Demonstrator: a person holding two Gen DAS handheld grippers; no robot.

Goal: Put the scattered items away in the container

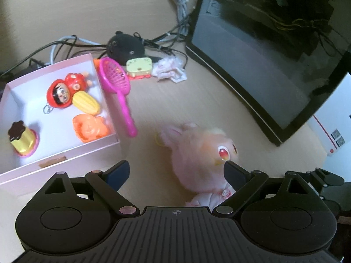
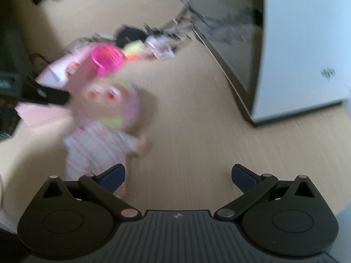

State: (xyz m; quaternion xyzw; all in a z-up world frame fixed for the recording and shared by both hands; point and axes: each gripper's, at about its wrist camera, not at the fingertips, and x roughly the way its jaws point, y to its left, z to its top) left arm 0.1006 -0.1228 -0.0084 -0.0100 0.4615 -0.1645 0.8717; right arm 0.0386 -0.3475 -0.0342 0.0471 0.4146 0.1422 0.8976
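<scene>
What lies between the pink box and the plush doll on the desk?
In the left wrist view, the pink scoop lies there, head leaning on the pink box, handle reaching toward the plush doll. Below the handle, bare desk.

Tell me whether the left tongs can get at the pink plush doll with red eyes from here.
Probably yes. The left tongs are open, and the pink plush doll lies on the bare table right ahead, its head by the right finger; nothing blocks it.

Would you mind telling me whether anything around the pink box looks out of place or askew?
Yes. The magenta scoop is propped at a slant against the outer wall of the pink box rather than lying inside it. The plush doll lies on the desk, and a crumpled tissue sits loose beside the yellow toy.
</scene>
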